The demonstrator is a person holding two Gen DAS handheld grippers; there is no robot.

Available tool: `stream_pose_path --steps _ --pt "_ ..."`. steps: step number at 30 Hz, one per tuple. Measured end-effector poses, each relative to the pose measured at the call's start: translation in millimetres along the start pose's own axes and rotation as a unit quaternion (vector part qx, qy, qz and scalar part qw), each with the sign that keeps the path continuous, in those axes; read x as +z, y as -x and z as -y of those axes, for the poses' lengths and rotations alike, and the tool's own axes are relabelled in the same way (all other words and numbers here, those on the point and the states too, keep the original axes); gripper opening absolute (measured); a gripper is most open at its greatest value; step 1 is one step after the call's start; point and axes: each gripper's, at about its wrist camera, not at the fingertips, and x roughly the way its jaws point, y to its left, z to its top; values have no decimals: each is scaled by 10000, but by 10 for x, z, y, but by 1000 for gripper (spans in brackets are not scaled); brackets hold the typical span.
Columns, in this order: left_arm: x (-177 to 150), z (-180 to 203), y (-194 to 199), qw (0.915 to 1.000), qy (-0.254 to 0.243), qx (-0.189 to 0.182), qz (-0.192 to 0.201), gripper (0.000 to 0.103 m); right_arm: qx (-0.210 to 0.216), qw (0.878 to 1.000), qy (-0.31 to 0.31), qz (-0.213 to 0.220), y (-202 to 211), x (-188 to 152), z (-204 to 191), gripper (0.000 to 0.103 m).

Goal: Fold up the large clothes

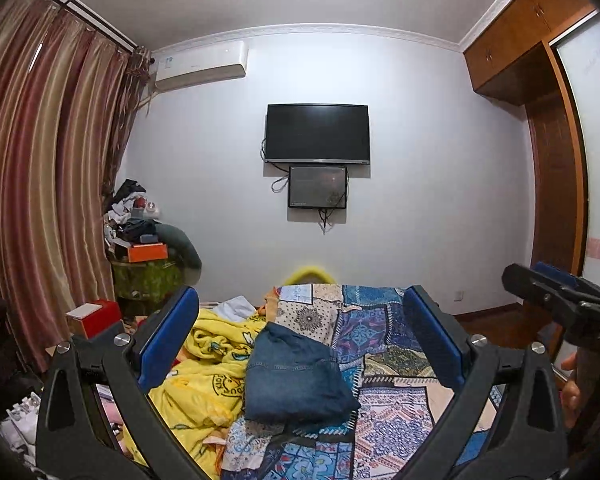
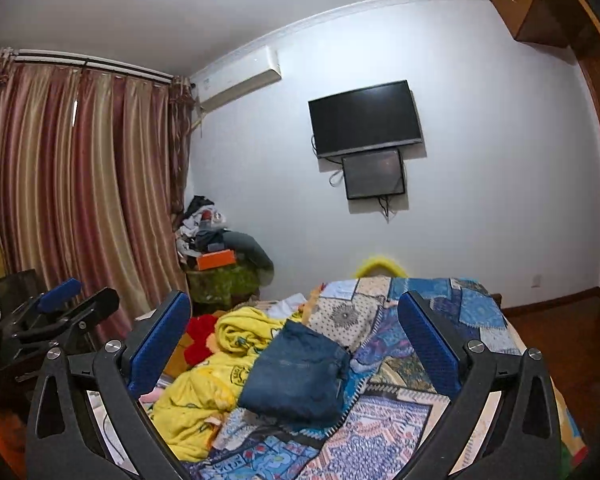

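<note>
A folded pair of blue jeans (image 1: 296, 380) lies as a compact bundle on the patchwork bedspread (image 1: 384, 400), just beside a crumpled yellow blanket (image 1: 204, 384). My left gripper (image 1: 302, 292) is held level above the near end of the bed, open, with nothing between its blue pads (image 1: 168, 336). In the right wrist view the same jeans (image 2: 296, 376) lie ahead, below my right gripper (image 2: 295, 296), which also stands wide open and holds nothing. Each gripper shows in the other's view: the right gripper (image 1: 534, 274) at the right edge, the left gripper (image 2: 90, 292) at the left edge.
Striped curtains (image 1: 40, 180) hang on the left. A cluttered side table (image 1: 144, 256) stands in the far corner. A television (image 1: 317, 134) hangs on the far wall and a wooden wardrobe (image 1: 556, 160) lines the right. A red plush (image 2: 200, 340) lies by the blanket. A hand (image 1: 571, 384) grips the right tool.
</note>
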Motion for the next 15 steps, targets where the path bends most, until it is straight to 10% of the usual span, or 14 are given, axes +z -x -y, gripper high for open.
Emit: stream_pose_path --steps 15 --pt "-120 2 -4 9997 151 -20 -176 103 -133 9998 75 -103 96 -49 0 103"
